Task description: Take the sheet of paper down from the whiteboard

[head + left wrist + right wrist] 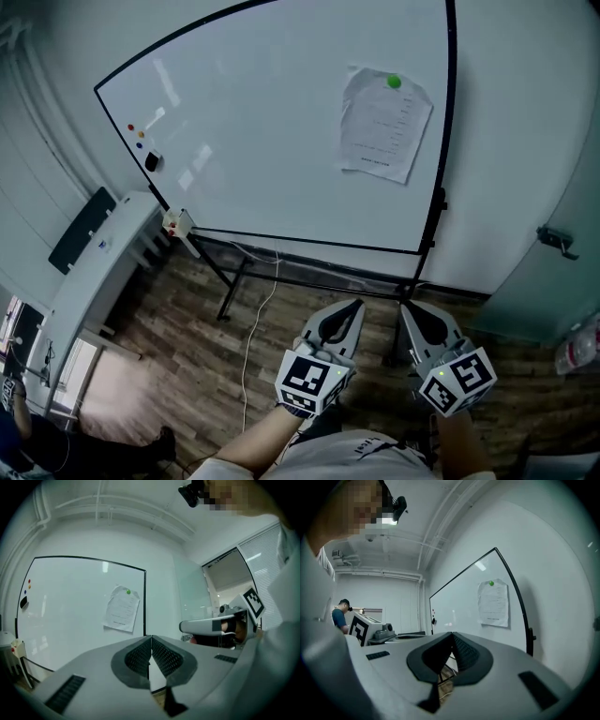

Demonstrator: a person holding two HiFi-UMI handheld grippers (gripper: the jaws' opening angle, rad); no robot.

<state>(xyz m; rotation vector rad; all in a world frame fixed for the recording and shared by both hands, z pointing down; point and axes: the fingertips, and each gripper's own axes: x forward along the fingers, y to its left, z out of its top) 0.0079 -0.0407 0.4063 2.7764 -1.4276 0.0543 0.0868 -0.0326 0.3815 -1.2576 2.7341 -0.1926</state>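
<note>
Standing on a wood-plank floor [178, 319], the whiteboard [253, 131] rests on its dark frame before the far white wall. At the far left a pale desk [103, 267] runs beside it. Small coloured magnets [137, 137] and a dark eraser [151, 161] sit at the board's left edge, and a white cable [251, 337] trails across the floor below. The sheet of paper [382, 127] hangs near the board's right edge under a green magnet [394, 82]. Near, well apart from the board, the left gripper [355, 304] and the right gripper [405, 306] point toward it side by side, each with its jaws pressed together on nothing.
</note>
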